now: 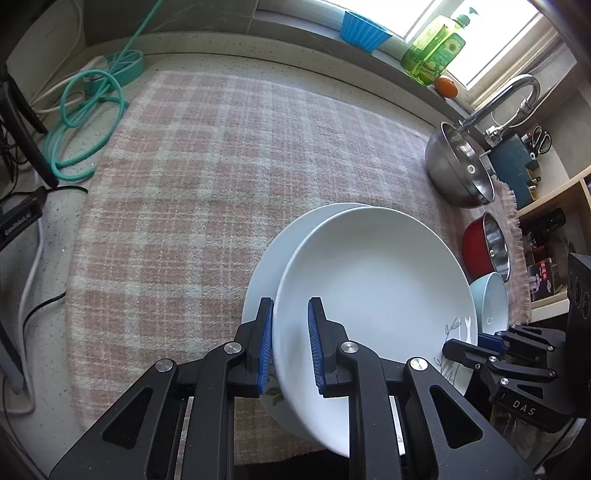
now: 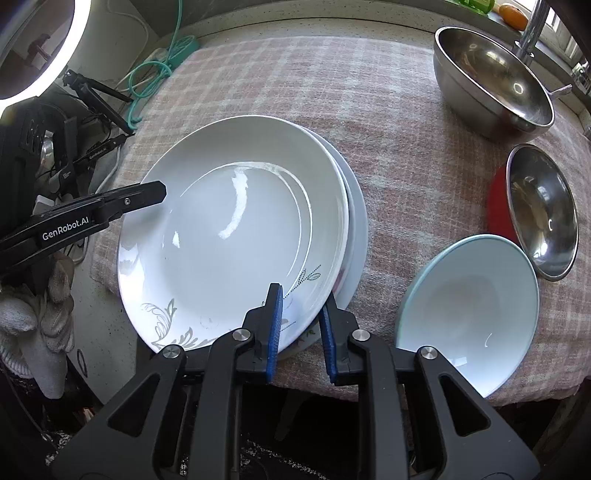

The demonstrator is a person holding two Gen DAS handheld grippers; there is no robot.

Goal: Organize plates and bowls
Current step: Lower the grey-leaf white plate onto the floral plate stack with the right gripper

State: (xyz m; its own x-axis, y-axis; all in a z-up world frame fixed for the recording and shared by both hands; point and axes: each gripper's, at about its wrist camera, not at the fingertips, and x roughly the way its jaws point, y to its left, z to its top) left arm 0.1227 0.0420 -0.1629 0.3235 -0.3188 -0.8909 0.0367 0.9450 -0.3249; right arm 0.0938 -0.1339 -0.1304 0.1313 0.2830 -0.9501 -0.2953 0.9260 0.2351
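Observation:
A white plate with a grey leaf pattern (image 2: 229,236) lies tilted on top of a stack of plates (image 2: 356,225) on the checked cloth. It also shows in the left wrist view (image 1: 373,280). My left gripper (image 1: 290,347) straddles its left rim, one finger on each side, jaws a little apart. My right gripper (image 2: 301,328) straddles the near right rim the same way. A pale blue bowl (image 2: 469,314) sits to the right of the stack.
A red bowl with a steel inside (image 2: 539,210) and a large steel bowl (image 2: 491,77) stand at the right. A tap (image 1: 506,99), a green soap bottle (image 1: 436,48) and a blue cup (image 1: 364,31) are at the back. Teal hose (image 1: 85,110) and cables lie at the left.

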